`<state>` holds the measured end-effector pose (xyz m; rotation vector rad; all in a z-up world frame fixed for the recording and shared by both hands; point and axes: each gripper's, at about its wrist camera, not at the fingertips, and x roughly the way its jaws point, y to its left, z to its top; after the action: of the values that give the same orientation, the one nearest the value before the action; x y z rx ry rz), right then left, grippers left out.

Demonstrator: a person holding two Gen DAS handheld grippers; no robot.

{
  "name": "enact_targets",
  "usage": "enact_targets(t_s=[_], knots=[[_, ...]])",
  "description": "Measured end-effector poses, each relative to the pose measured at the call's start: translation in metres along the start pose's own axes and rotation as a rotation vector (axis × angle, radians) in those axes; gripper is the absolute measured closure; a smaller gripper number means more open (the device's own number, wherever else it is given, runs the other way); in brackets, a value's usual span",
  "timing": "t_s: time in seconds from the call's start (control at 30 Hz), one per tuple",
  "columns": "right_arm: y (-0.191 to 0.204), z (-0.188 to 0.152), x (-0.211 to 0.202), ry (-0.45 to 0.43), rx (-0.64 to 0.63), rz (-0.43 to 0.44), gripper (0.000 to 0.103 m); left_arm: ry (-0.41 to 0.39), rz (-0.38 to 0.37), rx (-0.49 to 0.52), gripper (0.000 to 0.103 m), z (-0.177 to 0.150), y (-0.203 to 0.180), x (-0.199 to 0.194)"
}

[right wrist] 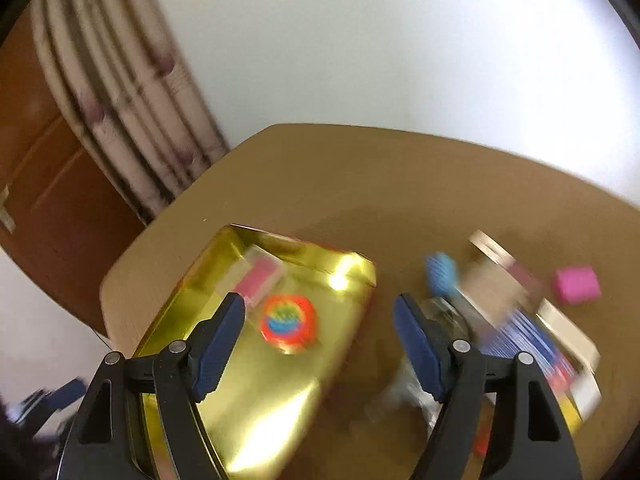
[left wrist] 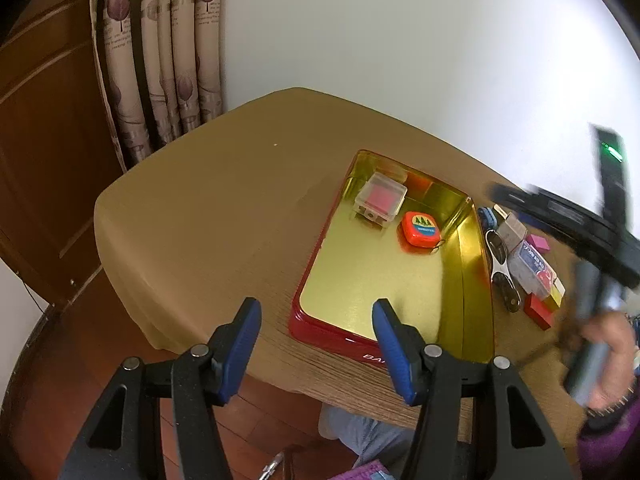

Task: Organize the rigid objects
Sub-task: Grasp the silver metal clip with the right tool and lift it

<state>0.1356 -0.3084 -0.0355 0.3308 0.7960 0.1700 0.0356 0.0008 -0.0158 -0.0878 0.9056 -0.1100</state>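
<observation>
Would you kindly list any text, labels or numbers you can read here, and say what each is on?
"BA": white letters on the red tin's front wall, the rest hidden by a finger.
Orange tape measure: tree logo, wording too small.
Blue card box: print illegible.
Curtain: script unreadable.

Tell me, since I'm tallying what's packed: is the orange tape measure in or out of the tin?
In. The square orange tape measure lies on the gold floor of the red metal tin.

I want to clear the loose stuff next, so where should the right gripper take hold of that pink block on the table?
Grip the small pink rectangular block across its two flatter side faces, coming down from above. It lies apart from the pile at the far right, so the open right gripper likely has room; motion blur hides its exact edges.
</observation>
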Motion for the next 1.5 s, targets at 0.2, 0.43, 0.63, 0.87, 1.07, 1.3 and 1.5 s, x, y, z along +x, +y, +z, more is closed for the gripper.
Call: enact_targets(t_s=[0.2,0.43,0.63,0.87,1.07,1.3,1.5], knots=[[-0.042,-0.041,-0.011,0.134,0.075,-0.056,0.058,0.024,-0.015,0.033,0.044,-0.008,-0.008,0.005],[-0.038,-0.035,0.03,0.176,0.112,-0.07,0.062,0.028,-0.025,0.061,0.044,-0.012,-0.015,0.003],[-0.034,-0.023,0.069,0.239,0.138,-0.147,0.055,0.052,-0.028,0.052,0.044,-0.013,-0.012,0.009],[-0.025,-0.015,0.097,0.291,0.083,-0.218,0.071,0.082,-0.029,0.035,0.044,-0.013,-0.008,0.018],[-0.016,-0.028,0.059,0.238,0.051,-0.095,0.071,0.079,-0.021,0.038,0.044,-0.016,-0.009,0.017],[-0.049,-0.064,-0.05,0.125,0.09,-0.083,0.071,0.039,-0.097,0.107,0.044,-0.023,-0.033,0.001],[-0.154,-0.107,-0.127,0.098,0.216,-0.253,0.071,0.107,-0.365,0.207,0.044,-0.03,-0.089,-0.002]])
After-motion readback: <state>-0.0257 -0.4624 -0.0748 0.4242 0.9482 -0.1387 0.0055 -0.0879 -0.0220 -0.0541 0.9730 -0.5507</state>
